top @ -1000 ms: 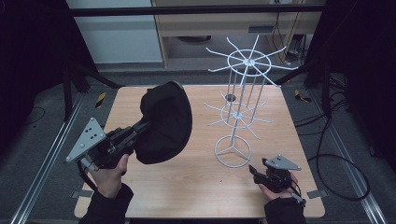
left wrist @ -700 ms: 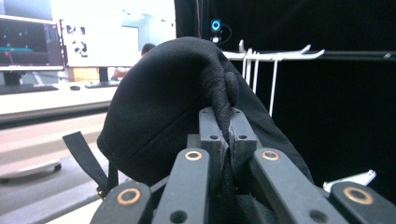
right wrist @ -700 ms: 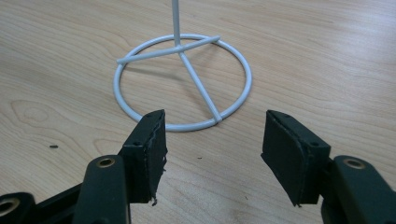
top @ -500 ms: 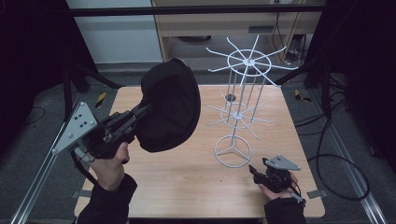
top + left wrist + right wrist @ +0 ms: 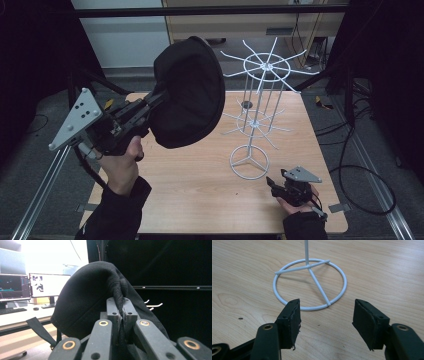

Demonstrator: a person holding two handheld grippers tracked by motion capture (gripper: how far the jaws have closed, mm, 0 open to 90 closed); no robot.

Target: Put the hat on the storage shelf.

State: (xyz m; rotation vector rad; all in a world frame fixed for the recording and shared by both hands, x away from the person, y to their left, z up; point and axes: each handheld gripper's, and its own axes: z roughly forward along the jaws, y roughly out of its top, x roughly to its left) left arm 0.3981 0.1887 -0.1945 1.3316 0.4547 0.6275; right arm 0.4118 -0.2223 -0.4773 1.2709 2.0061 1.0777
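Pale wood makes up the table (image 5: pixel 200 195), which sits inside a dark frame with black curtains at both sides and a light cabinet behind. Its near half is bare board, giving open room between the two hands; grey floor and metal rails run along the left and right edges.

A white wire rack (image 5: pixel 260 95) stands on the right half of the table, its ring base (image 5: pixel 310 285) flat on the wood and its spokes spreading out above at two levels. The upper spokes reach past the far table edge in the high view.

The left gripper (image 5: pixel 119 311) is raised above the left side of the table, its jaws pinched tight on the thick hem of a black cap (image 5: pixel 189 92). The cap hangs in the air from that grip, just left of the rack's upper spokes and not touching them as far as the high view shows. In the left gripper view the cap blocks most of what lies ahead; two white spoke tips (image 5: pixel 153 305) peek out to its right, and how near they are is hard to tell.

The right gripper (image 5: pixel 327 317) rests low near the table's front right corner, jaws spread wide with nothing between them, just short of the ring base. The rack's post is cut off at the top of that view.
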